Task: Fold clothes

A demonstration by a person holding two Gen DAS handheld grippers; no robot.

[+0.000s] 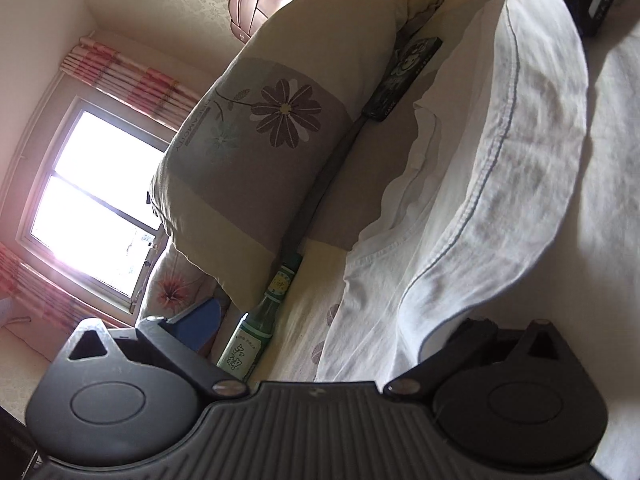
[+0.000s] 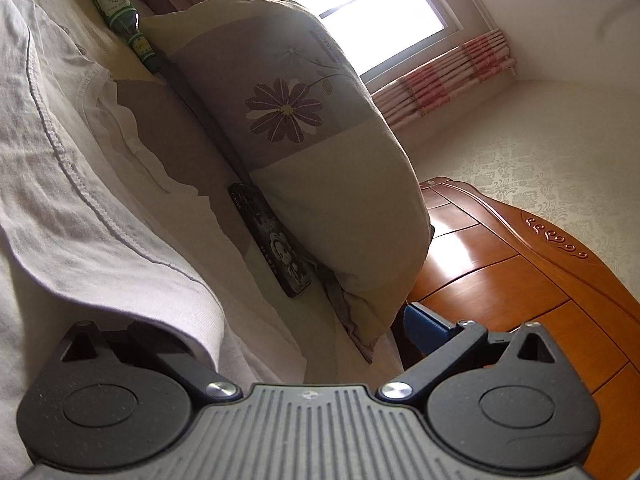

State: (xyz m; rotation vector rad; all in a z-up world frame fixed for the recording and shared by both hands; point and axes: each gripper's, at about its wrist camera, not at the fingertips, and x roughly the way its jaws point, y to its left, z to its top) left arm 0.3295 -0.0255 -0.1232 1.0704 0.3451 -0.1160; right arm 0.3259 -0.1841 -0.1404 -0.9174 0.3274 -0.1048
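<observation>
Up close, both wrist cameras look across a bed toward one large beige and grey pillow with a purple daisy print, which serves as the landmark. Far left of the pillow in the left wrist view is a bright window with pink striped curtains. Against the pillow's lower edge lies a green glass bottle with a white label, and further along that edge lies a flat black case with a cartoon figure. Right of the pillow, across a strip of bedsheet, is the task's thing: a thin white cotton garment with a grey stitched hem, lifted into a sagging fold between the two grippers. One corner drapes down onto the right finger of the left gripper; its fingers sit wide apart, though cloth hides the tip, so I cannot tell whether it pinches. In the right wrist view the same garment hangs over the left finger of the right gripper, whose hold is likewise hidden. The fabric looks light, limp and wrinkle-prone; it should slump unless held at two hem corners, pulled gently taut.
</observation>
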